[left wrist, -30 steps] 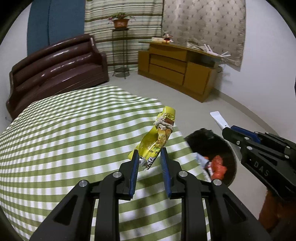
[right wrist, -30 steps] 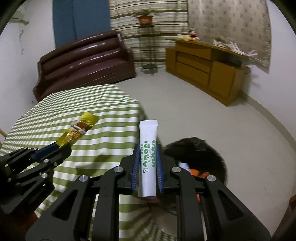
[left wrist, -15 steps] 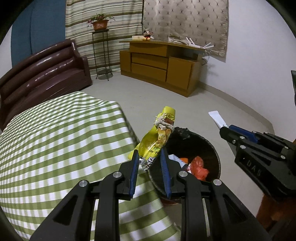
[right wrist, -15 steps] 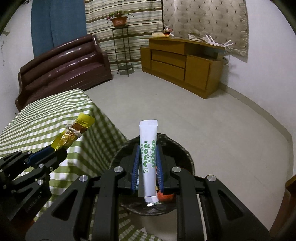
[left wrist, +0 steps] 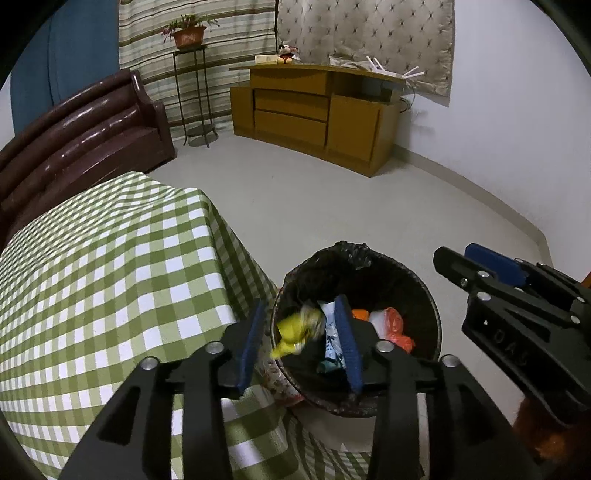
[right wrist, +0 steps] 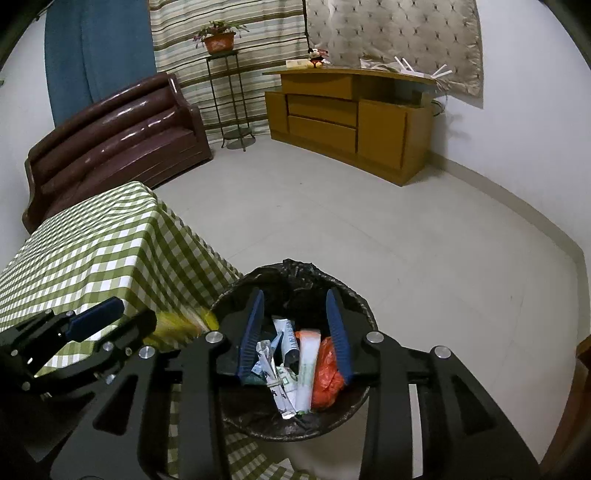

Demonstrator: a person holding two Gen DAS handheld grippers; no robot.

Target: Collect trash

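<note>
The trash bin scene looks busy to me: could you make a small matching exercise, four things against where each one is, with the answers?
Things:
1. yellow wrapper
2. white tube
3. plant pot
4. trash bin

Places:
A. on a tall wire stand by the striped curtain
B. on the floor beside the checked tablecloth
C. blurred, between the open jaws of the left gripper over the bin
D. lying in the bin among other trash, next to an orange bag

Pairs: 1-C, 2-D, 3-A, 4-B
</note>
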